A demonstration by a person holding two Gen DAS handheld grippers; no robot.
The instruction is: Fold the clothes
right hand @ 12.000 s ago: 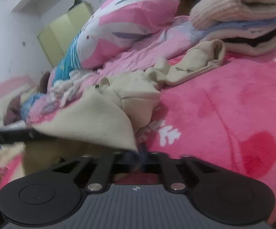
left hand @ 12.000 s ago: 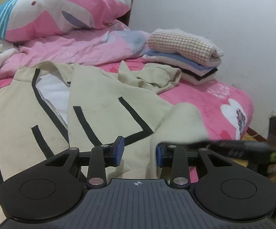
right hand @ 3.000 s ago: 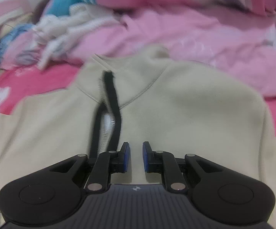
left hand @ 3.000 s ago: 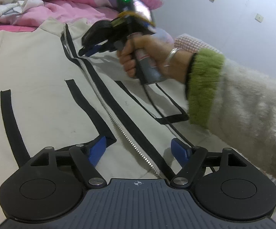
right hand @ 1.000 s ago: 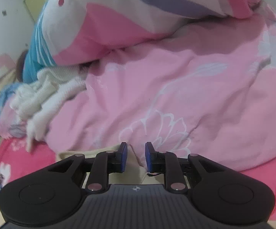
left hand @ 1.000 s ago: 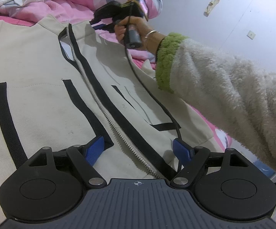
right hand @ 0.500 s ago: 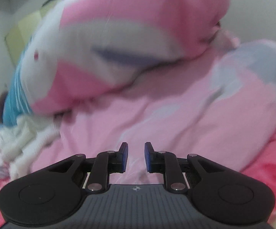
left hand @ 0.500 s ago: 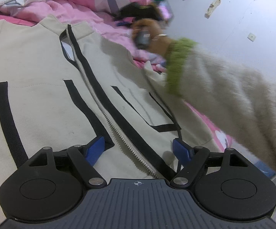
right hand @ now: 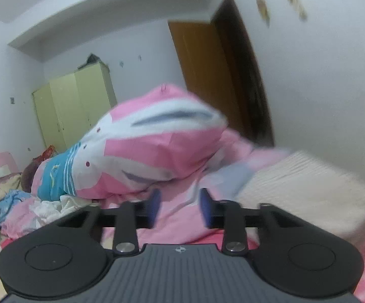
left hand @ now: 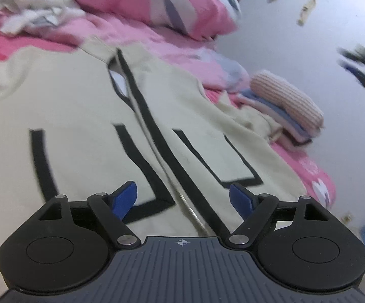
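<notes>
The left tongs (left hand: pixel 183 197) were held wide and empty over the cream zip-up jacket with black trim (left hand: pixel 86 116), spread flat on the pink bed (left hand: pixel 306 161). The right tongs (right hand: pixel 179 207) were seen opening, nothing between them. Beyond lay a stack of folded clothes (left hand: pixel 285 106).

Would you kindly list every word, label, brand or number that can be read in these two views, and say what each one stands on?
No text can be read in either view.
Pink blanket: white marks near its edge, too blurred to read.
Gripper bodies: only a small crosshair mark, no letters.
Wall: small items hang there, with no legible writing.
Jacket: black stripes only, no lettering.
</notes>
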